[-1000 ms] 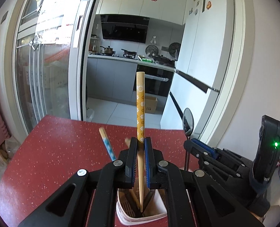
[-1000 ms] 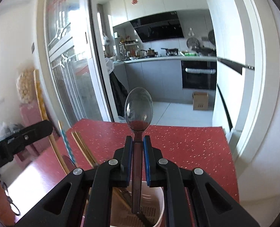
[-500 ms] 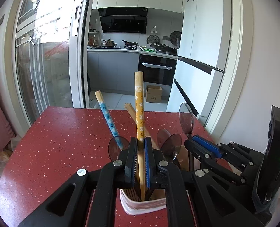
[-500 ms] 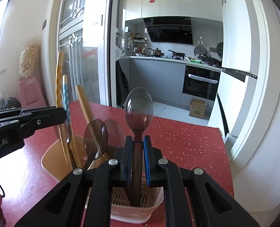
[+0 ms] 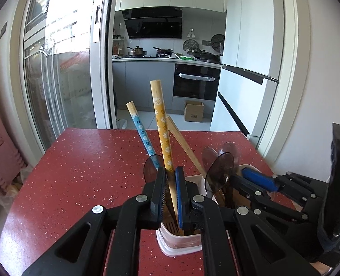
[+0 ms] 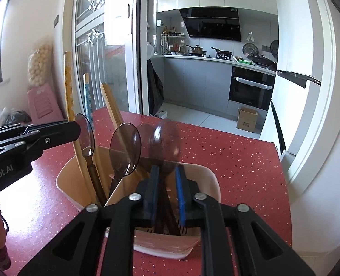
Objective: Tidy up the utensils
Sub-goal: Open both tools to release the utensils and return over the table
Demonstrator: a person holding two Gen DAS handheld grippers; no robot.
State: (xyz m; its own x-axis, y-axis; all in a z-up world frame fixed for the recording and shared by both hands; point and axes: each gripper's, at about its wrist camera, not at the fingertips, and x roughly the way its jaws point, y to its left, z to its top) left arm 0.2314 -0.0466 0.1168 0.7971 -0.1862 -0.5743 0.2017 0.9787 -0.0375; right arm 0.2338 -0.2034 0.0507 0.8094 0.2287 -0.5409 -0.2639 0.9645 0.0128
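**Utensils dropping into holder, both jaws parted**

Yellow-patterned utensil [image 5: 163, 126] stands between the left gripper [image 5: 170, 193] pads, lower end down in the utensil holder [image 6: 212, 179]. It leans on the blue pad side w/ a gap at the other pad, so jaws are parted, not clamping. Handle tilts up-left, above holder.

Right gripper [image 6: 166, 191] sits over holder's near compartment, jaws apart. Brown translucent spoon [image 6: 166, 138] is between them, motion-blurred, bowl up above holder rim; contact w/ pads can't be judged.

Count in holder, right wrist view: 3 long handles — the yellow one, blue-patterned [image 5: 140, 131], plain wood [image 6: 111, 108] — all at holder's left part. Brown translucent spoons: 4 visible incl. the blurred one; one [image 6: 87, 135] by the long handles, one [image 6: 125, 149] mid, one partly hidden behind.

Holder: 1, cream, w/ divider, standing on red speckled table [image 5: 89, 161].
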